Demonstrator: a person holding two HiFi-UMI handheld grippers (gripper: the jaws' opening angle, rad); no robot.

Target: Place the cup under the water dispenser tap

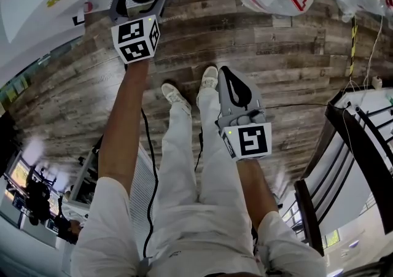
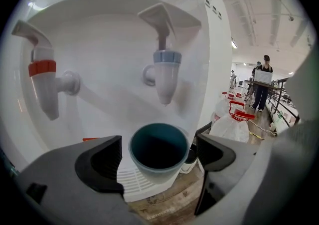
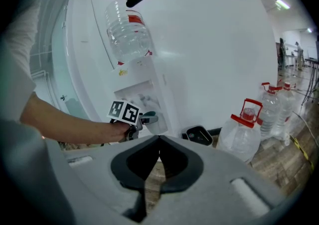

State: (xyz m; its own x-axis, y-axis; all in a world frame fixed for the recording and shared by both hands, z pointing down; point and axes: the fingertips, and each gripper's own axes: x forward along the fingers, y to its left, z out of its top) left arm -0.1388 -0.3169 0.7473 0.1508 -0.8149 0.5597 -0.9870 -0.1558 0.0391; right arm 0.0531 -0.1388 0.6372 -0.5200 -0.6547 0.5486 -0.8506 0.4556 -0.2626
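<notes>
- One cup (image 2: 158, 151), teal inside and pale outside: stood upright on the white drip tray (image 2: 133, 181), directly beneath the blue tap (image 2: 166, 77).
- One left tool (image 2: 158, 160): held at the cup with jaws spread wide, one on either side of it. Showed a narrow gap between each pad and the cup wall, so gripped nothing.
- One right tool (image 3: 158, 141): jaws closed together, tips meeting, nothing between them. Held well apart from the dispenser, over the wooden floor (image 1: 258, 42).
- One water dispenser (image 2: 99, 39), white: carried an upturned clear bottle (image 3: 128, 32) on top.
- One red tap (image 2: 45, 87): sat in the same recess, to the left of the blue tap.
- Large water jugs (image 3: 244, 136) with red caps and handles: stood on the floor to the dispenser's right.
- One small black object (image 3: 198, 135): lay on the floor at the dispenser's foot, kind not made out.
- White trousers (image 1: 184, 165) and pale shoes: seen from above between the two arms.
- Two people (image 2: 262, 84): stood far back in the room.
</notes>
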